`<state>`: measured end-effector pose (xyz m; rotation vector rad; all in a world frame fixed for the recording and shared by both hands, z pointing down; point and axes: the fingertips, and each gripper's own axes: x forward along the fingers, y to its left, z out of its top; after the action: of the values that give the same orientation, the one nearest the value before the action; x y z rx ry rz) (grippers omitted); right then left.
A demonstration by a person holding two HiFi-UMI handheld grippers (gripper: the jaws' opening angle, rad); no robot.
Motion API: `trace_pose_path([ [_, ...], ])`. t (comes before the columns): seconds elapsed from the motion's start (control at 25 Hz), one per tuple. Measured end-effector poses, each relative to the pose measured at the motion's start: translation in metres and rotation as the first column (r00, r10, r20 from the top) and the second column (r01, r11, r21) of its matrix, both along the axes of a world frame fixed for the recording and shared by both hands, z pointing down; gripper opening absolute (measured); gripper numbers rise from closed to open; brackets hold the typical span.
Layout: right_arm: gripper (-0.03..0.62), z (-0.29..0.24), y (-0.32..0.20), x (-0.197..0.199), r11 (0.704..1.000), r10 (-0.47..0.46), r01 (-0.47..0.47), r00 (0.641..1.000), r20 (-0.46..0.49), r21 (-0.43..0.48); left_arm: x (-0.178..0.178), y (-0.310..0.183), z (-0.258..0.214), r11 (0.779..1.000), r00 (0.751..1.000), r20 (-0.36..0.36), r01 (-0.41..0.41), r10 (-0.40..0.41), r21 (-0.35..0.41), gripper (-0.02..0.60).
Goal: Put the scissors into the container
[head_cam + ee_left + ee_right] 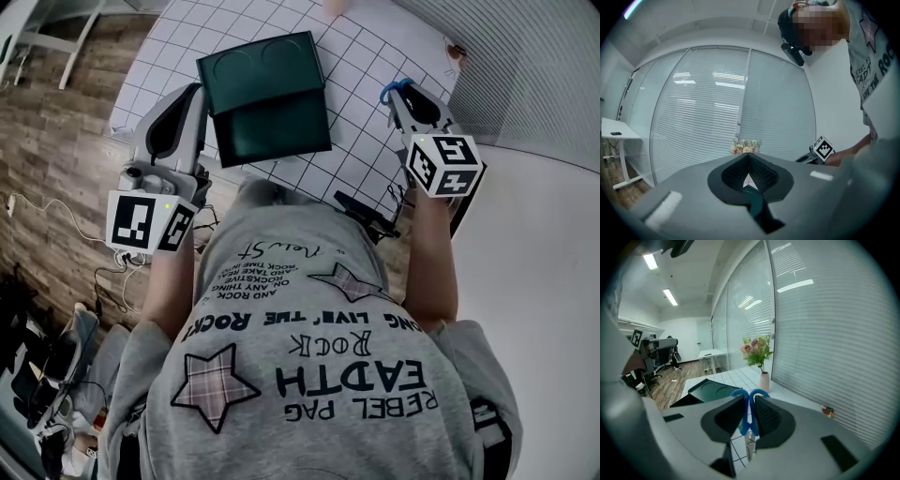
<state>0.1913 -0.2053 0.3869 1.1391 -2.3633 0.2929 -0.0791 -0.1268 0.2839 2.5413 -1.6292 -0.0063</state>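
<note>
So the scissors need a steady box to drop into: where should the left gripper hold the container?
Its left side wall, from the left, I'd say. The container lies open, so that thin upright wall fits between jaws; the left gripper sits beside that edge, and the opening is left free for the scissors.

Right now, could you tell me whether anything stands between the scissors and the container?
Nothing visible does. The right gripper holds the scissors to the right of the container, and only bare table lies between them.
</note>
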Motion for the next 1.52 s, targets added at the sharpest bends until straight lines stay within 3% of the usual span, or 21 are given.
trace_pose_path([
  [0.84, 0.078, -0.040, 0.019, -0.009, 0.997, -0.029, 0.027, 0.999, 0.025, 0.072, -0.002, 0.015, -0.019, 0.999, 1.000, -0.016, 0.005, -0.005, 0.037, 0.008],
  [1.52, 0.078, -0.052, 0.028, -0.057, 0.985, -0.155, 0.151, 0.987, 0.044, 0.087, -0.023, 0.030, -0.018, 0.998, 0.998, -0.009, 0.056, -0.056, 0.035, 0.009],
])
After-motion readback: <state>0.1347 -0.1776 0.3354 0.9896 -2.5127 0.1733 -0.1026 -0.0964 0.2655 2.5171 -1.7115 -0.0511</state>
